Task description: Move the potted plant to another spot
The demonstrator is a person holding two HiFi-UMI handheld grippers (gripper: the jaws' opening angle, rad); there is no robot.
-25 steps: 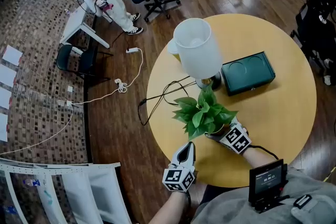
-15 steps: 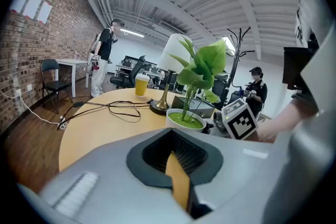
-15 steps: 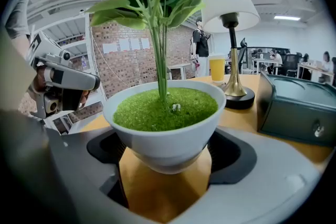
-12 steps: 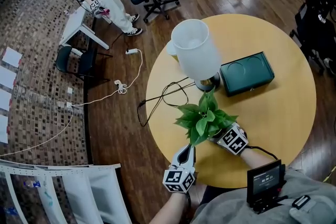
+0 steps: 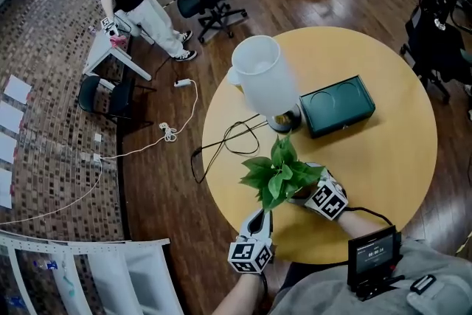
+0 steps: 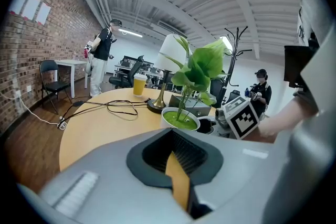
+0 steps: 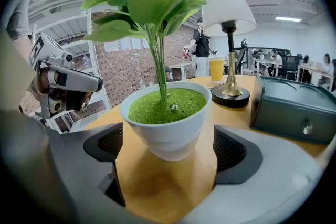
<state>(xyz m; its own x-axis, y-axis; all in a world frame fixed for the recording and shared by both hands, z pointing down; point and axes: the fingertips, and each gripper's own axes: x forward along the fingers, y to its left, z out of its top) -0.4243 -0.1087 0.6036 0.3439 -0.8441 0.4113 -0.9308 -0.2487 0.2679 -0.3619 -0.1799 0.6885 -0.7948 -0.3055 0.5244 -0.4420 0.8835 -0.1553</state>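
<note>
White round pot with green leafy plant (image 7: 168, 123) sits flat on round yellow tabletop (image 5: 376, 166), near side, just in front of white-shade lamp (image 5: 264, 81). Right gripper (image 5: 299, 190) reaches around pot. Its fingers (image 7: 231, 152) stand wide apart, one each side, not touching, just been opening. Looks like letting go so plant stands alone. Left gripper (image 5: 260, 220) hangs at near edge, fingers together, empty. Small pot needs one gripper only.

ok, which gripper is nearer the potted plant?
Right. The right gripper has the potted plant between its jaws, which have just been opening, pads clear. The left gripper, shut, sits short of it at the table edge.
</note>
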